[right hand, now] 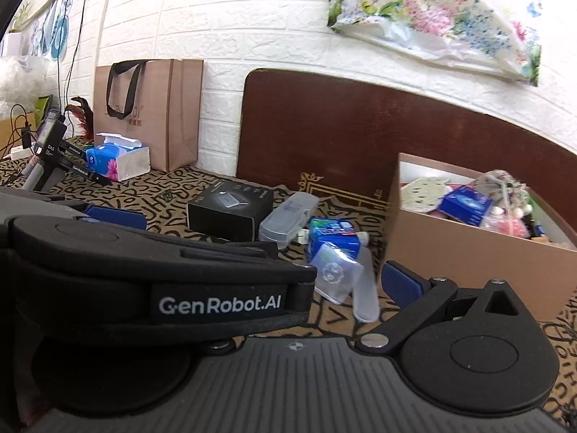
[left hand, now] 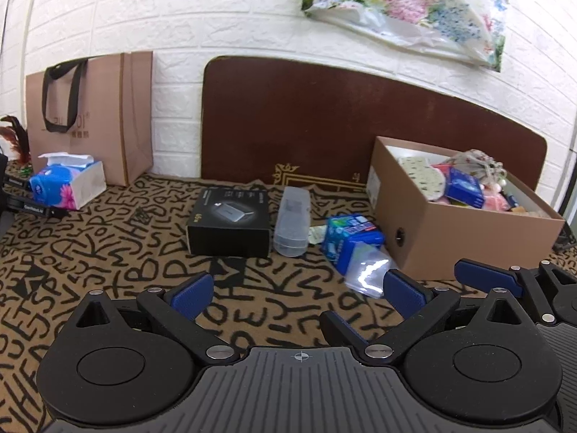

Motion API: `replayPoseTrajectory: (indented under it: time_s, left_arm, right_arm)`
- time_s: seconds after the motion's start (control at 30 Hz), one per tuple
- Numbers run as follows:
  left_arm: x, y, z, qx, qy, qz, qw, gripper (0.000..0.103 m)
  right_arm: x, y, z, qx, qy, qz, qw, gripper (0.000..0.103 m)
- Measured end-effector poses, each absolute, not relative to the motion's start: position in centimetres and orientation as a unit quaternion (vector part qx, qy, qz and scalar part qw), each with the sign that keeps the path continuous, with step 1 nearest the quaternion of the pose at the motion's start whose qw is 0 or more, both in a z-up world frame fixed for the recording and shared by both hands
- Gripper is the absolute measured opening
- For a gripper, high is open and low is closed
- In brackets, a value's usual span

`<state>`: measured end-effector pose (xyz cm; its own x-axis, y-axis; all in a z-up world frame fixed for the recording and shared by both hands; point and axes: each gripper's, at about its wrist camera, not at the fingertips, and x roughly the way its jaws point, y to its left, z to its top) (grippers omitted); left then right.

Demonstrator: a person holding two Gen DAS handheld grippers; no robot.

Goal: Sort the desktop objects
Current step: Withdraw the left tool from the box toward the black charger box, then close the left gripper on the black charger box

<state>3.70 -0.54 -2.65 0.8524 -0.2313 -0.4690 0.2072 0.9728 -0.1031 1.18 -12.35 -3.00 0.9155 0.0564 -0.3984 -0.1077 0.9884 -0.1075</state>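
Note:
On the letter-patterned table lie a black box (left hand: pixel 230 224) (right hand: pixel 230 207), a clear plastic case (left hand: pixel 293 220) (right hand: pixel 288 218), a blue packet (left hand: pixel 351 240) (right hand: pixel 333 234) and a small clear packet (left hand: pixel 369 270) (right hand: pixel 337 276). A brown cardboard box (left hand: pixel 465 231) (right hand: pixel 468 263) at the right holds several items. My left gripper (left hand: pixel 297 290) is open and empty, short of the objects. My right gripper (right hand: pixel 288 278) is open beside it; its right finger (right hand: pixel 402 283) shows, and the left gripper's body (right hand: pixel 162 281) hides its left one. The right gripper's finger (left hand: pixel 487 276) also shows in the left wrist view.
A tissue pack (left hand: pixel 66 184) (right hand: pixel 117 160) and a brown paper bag (left hand: pixel 93 115) (right hand: pixel 151 112) stand at the back left. A dark wooden board (left hand: pixel 360 122) leans on the white brick wall. A floral bag (left hand: pixel 414 3) hangs above. Cables and a device (right hand: pixel 47 144) sit far left.

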Motion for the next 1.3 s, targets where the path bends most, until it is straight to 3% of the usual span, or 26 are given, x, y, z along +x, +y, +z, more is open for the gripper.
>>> replayPoseTrajectory:
  time_s: [0.53, 1.07, 1.27, 1.3]
  left_arm:
    - [15.5, 5.9, -4.1, -0.029, 0.281, -0.12, 0.952, 0.103]
    - [23.4, 6.8, -7.4, -0.065, 0.333, -0.177, 0.924, 0.1]
    - [24.6, 6.8, -7.8, -0.085, 0.345, -0.195, 0.914, 0.096]
    - [24.5, 6.8, -7.9, -0.088, 0.345, -0.193, 0.914, 0.095]
  right_arm:
    - [11.9, -9.3, -5.0, -0.065, 0.222, 0.103, 0.967, 0.1]
    - [19.3, -8.7, -7.8, -0.093, 0.255, 0.14, 0.952, 0.082]
    - [19.9, -8.1, -8.1, -0.113, 0.249, 0.152, 0.95, 0.081]
    - [19.9, -8.0, -8.1, -0.117, 0.249, 0.157, 0.949, 0.076]
